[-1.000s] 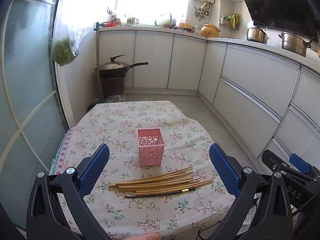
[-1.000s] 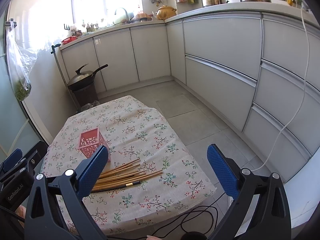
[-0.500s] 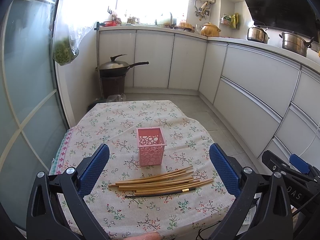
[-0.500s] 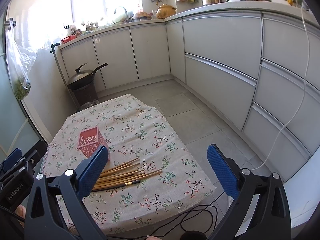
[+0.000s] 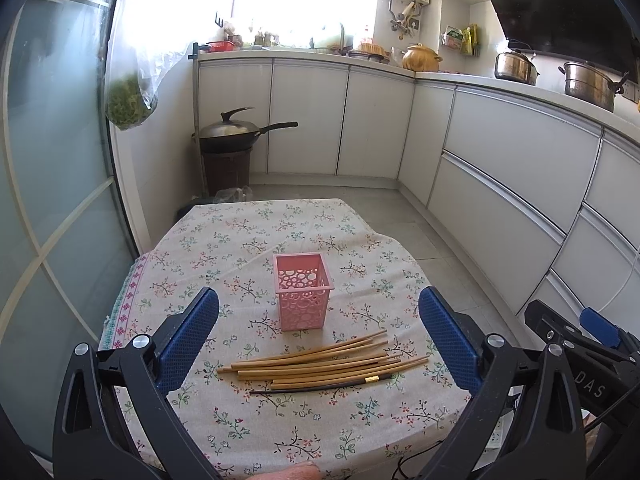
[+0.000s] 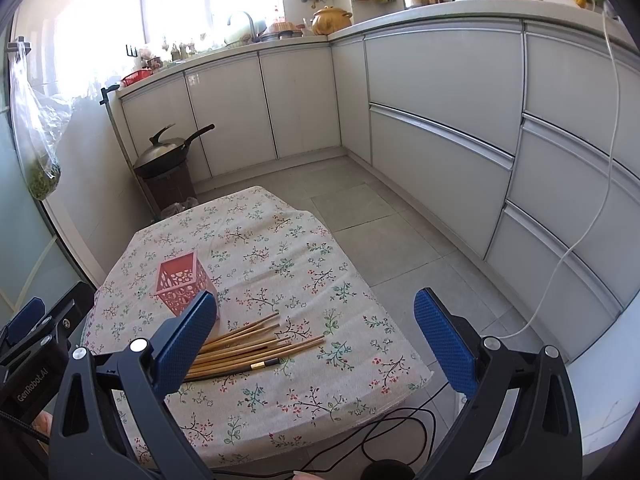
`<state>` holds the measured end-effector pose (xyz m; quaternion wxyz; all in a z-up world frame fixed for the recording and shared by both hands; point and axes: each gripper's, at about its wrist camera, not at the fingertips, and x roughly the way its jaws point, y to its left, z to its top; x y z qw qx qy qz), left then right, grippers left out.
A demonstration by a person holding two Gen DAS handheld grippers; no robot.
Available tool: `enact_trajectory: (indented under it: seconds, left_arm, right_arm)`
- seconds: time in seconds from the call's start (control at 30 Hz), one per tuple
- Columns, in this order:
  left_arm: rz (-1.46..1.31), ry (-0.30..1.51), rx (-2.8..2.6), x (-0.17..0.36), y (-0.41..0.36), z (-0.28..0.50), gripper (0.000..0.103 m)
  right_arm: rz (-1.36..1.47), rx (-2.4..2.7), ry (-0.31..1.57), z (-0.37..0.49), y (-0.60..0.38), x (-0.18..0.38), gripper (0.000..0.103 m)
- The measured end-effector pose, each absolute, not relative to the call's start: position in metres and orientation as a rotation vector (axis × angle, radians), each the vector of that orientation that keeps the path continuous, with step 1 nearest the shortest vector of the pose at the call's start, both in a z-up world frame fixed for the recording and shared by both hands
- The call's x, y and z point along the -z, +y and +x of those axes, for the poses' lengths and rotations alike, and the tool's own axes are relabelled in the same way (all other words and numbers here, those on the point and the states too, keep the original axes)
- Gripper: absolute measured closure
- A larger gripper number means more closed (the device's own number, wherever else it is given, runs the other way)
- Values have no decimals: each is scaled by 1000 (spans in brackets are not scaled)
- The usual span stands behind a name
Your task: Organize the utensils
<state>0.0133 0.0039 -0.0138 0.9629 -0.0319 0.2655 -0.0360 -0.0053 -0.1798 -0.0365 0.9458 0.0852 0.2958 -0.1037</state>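
- The pink holder (image 5: 303,290) stands upright mid-desk (image 5: 248,236), nothing visible inside
- The chopsticks (image 5: 324,365) lie loose just in front of it
- The left gripper (image 5: 319,338) and right gripper (image 6: 316,342) hover above, fingers wide apart, empty

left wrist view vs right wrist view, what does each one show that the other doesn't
Only the left wrist view shows the dark range hood and the whole chopstick bundle unobstructed. Only the right wrist view shows the black cable trailing on the floor below the table's edge and the white cord hanging down the drawers. Both show the pink holder standing empty on the floral tablecloth, the chopsticks lying loose in front of it, the wok in the corner, and each view's own hand-held gripper, left and right, open and holding nothing.
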Motion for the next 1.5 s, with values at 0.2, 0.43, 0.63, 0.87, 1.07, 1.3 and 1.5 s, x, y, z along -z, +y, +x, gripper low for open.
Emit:
enact_trajectory:
  seconds: [0.2,0.43,0.63,0.87,1.07,1.3,1.5]
  left_arm:
    - [-62,562,62,18,4,17,7]
    - [-4,831,11,55,0,54,7]
    - [235,1078,174,106,-39,87,7]
    - [429,1183,594,143,-107,98,7]
    - [531,1250,732,175,-144,125,11]
    - [609,1364,679,210,-168,164,49]
    - [651,1417,636,213,-161,185,76]
  right_arm:
    - [176,210,611,-4,-180,38,7]
    - [230,213,645,-1,-191,42,7]
    - [421,204,705,4,-227,48,7]
    - [630,159,784,8,-266,64,7]
    - [804,96,849,12,-291,81,7]
    - [916,63,904,21,-308,95,7]
    - [945,42,932,26,-312,102,7]
